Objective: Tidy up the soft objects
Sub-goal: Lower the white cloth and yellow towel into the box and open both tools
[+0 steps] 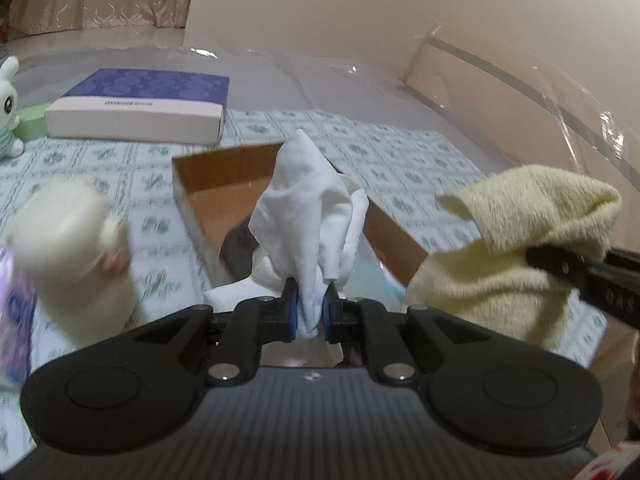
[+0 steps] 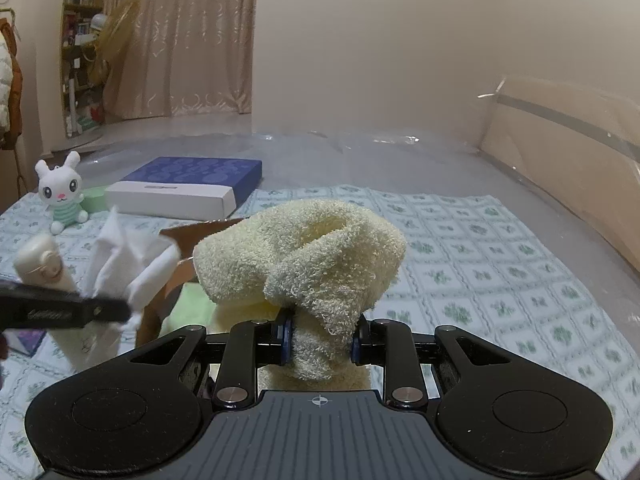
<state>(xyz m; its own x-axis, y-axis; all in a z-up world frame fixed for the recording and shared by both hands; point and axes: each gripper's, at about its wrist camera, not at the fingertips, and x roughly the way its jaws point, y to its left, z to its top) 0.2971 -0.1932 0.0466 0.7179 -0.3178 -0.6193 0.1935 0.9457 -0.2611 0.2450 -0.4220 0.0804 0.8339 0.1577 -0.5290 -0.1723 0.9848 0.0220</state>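
Observation:
My left gripper [image 1: 311, 307] is shut on a white cloth [image 1: 312, 208] and holds it up over the open cardboard box [image 1: 224, 168]. My right gripper [image 2: 320, 338] is shut on a fluffy pale yellow towel [image 2: 308, 248], just right of the box [image 2: 188, 236]. In the left wrist view the yellow towel [image 1: 516, 240] and the right gripper's fingers [image 1: 588, 276] show at the right. In the right wrist view the white cloth [image 2: 128, 256] and the left gripper's finger [image 2: 64, 312] show at the left. Something white and pale green lies inside the box.
A cream bottle [image 1: 76, 248] stands left of the box, also in the right wrist view [image 2: 44, 264]. A blue and white flat box [image 2: 188, 188], a green block [image 2: 92, 200] and a white bunny plush [image 2: 60, 192] sit at the back left on the patterned mat [image 2: 480, 260]. A purple packet [image 1: 12, 312] lies at the left edge.

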